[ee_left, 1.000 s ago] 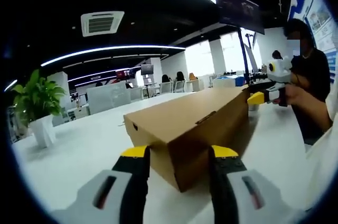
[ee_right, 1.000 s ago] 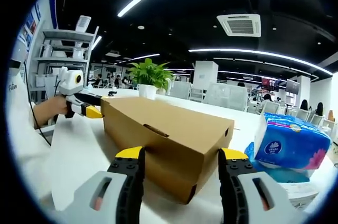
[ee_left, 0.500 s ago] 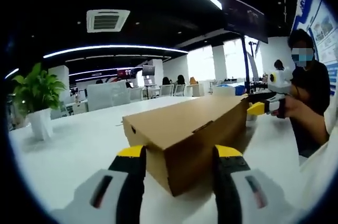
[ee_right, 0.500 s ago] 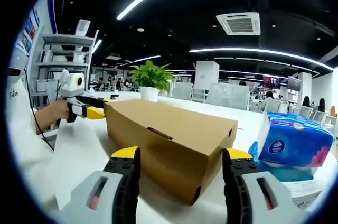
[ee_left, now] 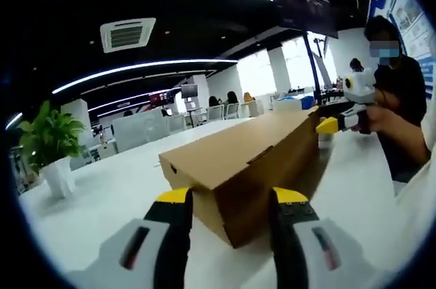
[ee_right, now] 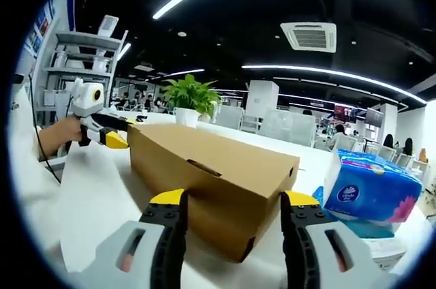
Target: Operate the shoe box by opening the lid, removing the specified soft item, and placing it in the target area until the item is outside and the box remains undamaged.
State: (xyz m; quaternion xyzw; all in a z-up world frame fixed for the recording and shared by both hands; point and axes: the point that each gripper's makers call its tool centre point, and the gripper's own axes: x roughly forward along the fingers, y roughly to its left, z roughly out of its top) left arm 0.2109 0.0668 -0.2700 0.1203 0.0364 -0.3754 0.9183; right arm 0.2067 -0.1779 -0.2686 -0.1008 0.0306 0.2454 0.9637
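A closed brown cardboard shoe box [ee_left: 238,156] lies on the white table [ee_left: 95,193], lid down. My left gripper [ee_left: 231,197] is open, its yellow-tipped jaws flanking the box's near corner. At the box's far end is my right gripper [ee_left: 334,124], held by a hand. In the right gripper view the box [ee_right: 204,170] runs away from me, and my right gripper [ee_right: 234,199] is open with its jaws on either side of the near end. My left gripper [ee_right: 112,138] sits at the far end. The box's contents are hidden.
A blue tissue pack [ee_right: 368,190] lies on the table right of the box, over another flat pack. A potted plant [ee_right: 191,97] stands behind the box, also seen as plant [ee_left: 49,140]. A shelf unit [ee_right: 82,57] stands at the left. A person [ee_left: 398,98] stands at the table's right side.
Both views have shifted a little with the hands. The box stays shut and both grippers stay open at its two ends.
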